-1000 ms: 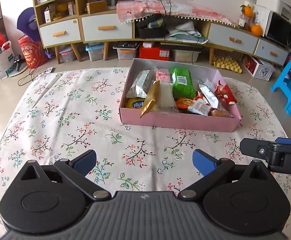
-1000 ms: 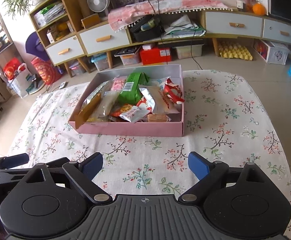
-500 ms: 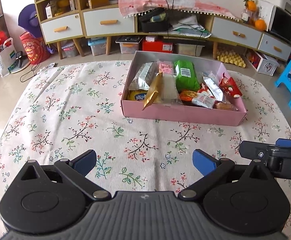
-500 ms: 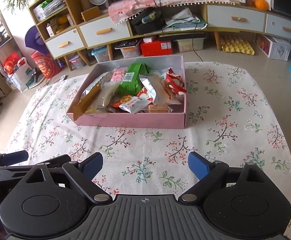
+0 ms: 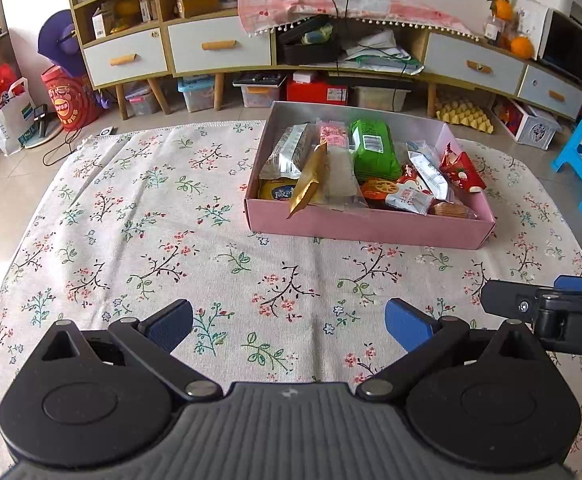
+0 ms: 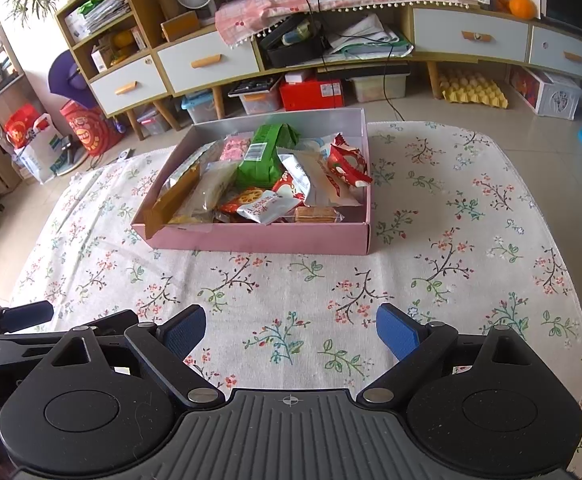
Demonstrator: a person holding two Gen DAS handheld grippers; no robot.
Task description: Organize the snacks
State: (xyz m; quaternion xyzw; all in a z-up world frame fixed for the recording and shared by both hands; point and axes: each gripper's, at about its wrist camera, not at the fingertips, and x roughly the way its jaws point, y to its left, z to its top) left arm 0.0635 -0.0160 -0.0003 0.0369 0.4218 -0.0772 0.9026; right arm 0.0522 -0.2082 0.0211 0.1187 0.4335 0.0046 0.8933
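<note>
The pink box (image 5: 367, 226) sits far across the flowered cloth (image 5: 139, 220), stuffed with snack packs. The gold packet (image 5: 308, 184) pokes over its front wall and could slide out if bumped. The left gripper (image 5: 289, 322) and right gripper (image 6: 291, 326) hang wide open and empty, well apart from the box.

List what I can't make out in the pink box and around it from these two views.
- Bottom layer of the pink box: both views, covered by the piled packets.
- Yellow packet: left view, half hidden under the gold packet.
- Print on the green packet: too small to read.
- Right gripper in the left view: cut off by the frame edge.
- Near table edge: both views, hidden by each gripper's body.
</note>
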